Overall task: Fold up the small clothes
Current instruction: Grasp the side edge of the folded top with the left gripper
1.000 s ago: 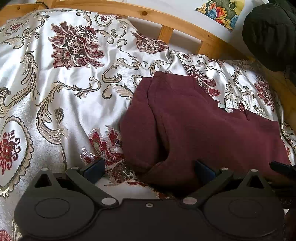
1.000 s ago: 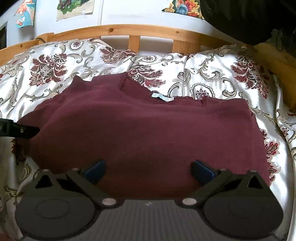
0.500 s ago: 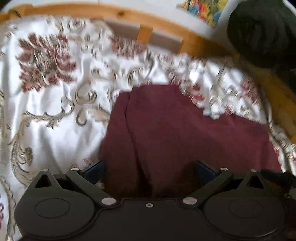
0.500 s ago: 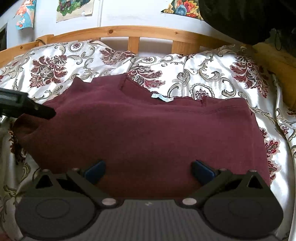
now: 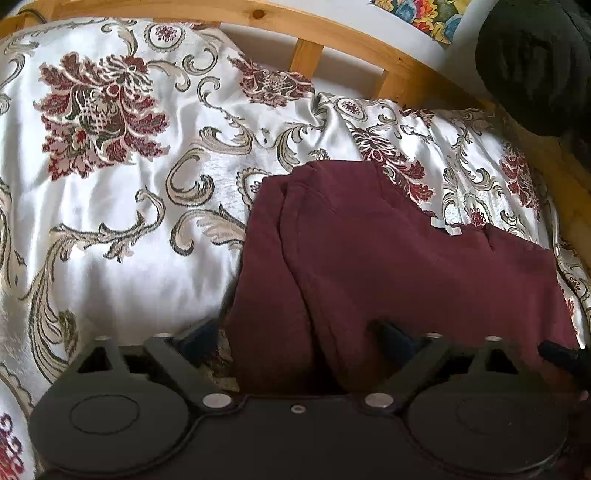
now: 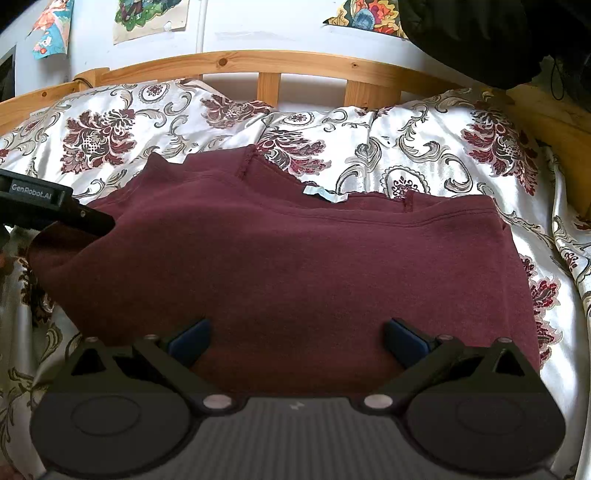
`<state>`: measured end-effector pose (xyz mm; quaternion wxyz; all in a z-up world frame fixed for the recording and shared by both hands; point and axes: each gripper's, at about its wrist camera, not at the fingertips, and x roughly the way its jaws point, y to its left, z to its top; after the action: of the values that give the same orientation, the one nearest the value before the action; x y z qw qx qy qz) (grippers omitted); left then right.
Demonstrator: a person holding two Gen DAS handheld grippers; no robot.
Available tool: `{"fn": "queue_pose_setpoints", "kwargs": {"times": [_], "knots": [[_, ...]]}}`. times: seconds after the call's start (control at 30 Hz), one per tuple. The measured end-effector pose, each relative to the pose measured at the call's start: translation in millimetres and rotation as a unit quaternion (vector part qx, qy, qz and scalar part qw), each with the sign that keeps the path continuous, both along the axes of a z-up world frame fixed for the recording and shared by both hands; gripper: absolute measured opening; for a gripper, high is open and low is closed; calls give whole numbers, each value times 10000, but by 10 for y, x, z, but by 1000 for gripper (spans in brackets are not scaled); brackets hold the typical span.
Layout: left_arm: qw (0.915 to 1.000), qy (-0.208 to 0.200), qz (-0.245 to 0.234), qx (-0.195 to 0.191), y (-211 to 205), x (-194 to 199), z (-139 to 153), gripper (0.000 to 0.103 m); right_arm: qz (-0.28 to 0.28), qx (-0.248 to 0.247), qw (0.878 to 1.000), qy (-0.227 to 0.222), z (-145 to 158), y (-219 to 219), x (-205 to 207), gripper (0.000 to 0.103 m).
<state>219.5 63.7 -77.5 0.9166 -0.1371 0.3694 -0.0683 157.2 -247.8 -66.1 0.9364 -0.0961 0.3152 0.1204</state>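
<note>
A dark maroon garment lies partly folded on a floral bedspread, with a pale label at its far edge. In the left wrist view the garment fills the lower right, its left side folded over in a ridge. My left gripper is open, its jaws wide on either side of the garment's near left corner. It also shows in the right wrist view at the garment's left edge. My right gripper is open over the garment's near edge, holding nothing.
A wooden bed rail runs along the back and right side. A black bundle sits at the far right corner. Paper pictures hang on the white wall. The bedspread extends left of the garment.
My left gripper has swung right and in over the garment's left corner, rising along its left edge in the right wrist view. The right gripper and the garment have barely moved.
</note>
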Motion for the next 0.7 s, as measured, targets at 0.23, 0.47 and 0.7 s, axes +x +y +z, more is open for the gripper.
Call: {"fn": "queue_pose_setpoints", "kwargs": {"times": [0.23,0.47,0.7], "knots": [[9999,1,-123,-104,27,-32,43,46,-3,3,10000,1,0,7,-2,103],[9994,-285,-183,10,-162,-100,292,18,163,-97,9996,228,77,1,52,103],[9975,-664,-245,49,-478,-128,731,16,-83,94,9998,173,285,-195,78,103]]}}
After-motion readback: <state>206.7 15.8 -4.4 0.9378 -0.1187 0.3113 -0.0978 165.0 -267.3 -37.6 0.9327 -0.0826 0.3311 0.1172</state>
